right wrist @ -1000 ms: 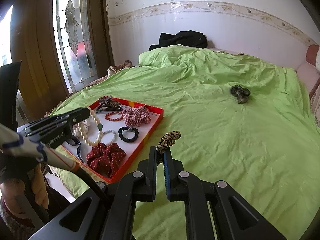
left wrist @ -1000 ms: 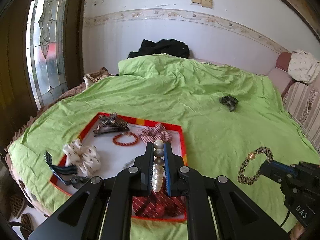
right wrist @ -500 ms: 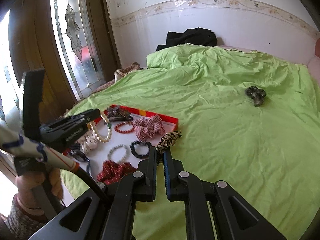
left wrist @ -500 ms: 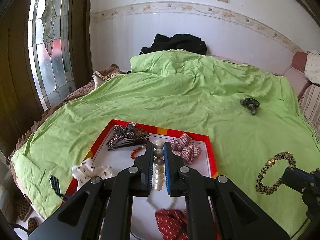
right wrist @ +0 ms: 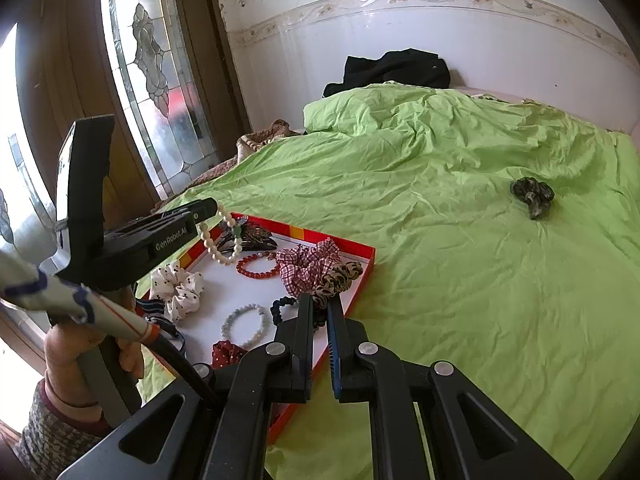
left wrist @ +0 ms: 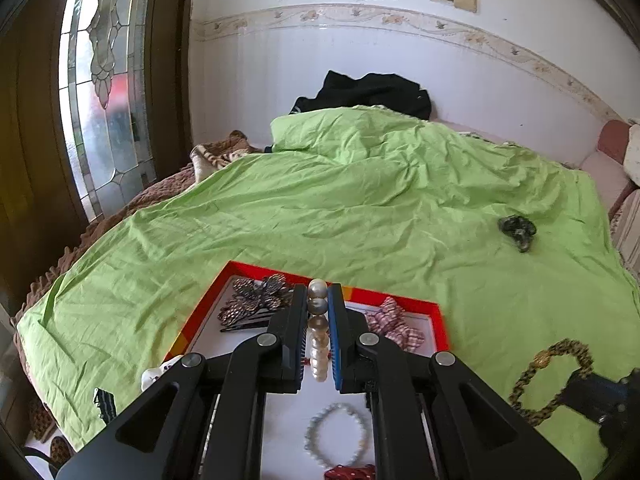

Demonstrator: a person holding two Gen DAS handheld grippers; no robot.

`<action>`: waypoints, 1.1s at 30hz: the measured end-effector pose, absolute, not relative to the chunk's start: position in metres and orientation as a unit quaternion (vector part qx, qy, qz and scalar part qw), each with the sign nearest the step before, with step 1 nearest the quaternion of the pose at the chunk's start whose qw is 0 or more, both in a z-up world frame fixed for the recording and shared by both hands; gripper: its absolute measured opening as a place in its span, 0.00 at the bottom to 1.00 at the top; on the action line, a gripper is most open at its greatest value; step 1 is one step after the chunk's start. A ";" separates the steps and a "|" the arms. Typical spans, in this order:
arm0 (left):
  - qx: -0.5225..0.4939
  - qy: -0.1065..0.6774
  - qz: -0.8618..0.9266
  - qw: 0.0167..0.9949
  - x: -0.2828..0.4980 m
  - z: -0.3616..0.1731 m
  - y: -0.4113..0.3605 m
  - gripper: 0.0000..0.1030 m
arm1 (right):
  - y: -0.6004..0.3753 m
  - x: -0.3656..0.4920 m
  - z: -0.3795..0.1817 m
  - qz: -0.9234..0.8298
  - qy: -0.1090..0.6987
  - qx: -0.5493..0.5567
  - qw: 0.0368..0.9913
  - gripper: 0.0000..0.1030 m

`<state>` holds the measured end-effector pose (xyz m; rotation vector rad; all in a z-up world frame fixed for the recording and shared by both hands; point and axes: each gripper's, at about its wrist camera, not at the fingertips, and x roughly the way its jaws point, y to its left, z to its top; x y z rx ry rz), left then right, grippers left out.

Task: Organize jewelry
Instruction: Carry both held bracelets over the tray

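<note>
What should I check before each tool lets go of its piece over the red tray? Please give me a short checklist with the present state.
1. Left tool grips the pearl necklace: ok, beads sit between the fingers.
2. Right tool grips the leopard scrunchie: ok.
3. Necklace is over the red tray: ok, it hangs above the far end.
4. Scrunchie is over the tray: ok, above the right edge, near the checked scrunchie.
5. Free white floor for both pieces: ok, bare area beside the pale bead bracelet.
6. Dark item left on the green sheet: not ok, outside the tray.
</note>
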<state>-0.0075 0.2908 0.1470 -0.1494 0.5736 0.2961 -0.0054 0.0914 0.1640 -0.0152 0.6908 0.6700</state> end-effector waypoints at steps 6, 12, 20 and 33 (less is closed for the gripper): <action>-0.085 0.291 0.153 0.940 -0.002 0.135 0.307 0.09 | 0.101 0.001 0.161 0.323 0.336 -0.014 0.885 0.07; -0.100 0.308 0.157 0.933 0.005 0.119 0.326 0.09 | 0.116 0.013 0.153 0.328 0.347 -0.016 0.879 0.07; -0.119 0.315 0.165 0.927 0.009 0.112 0.349 0.09 | 0.143 0.029 0.145 0.341 0.361 -0.022 0.868 0.07; -0.144 0.325 0.172 0.918 0.017 0.103 0.373 0.09 | 0.181 0.046 0.127 0.368 0.387 -0.016 0.846 0.07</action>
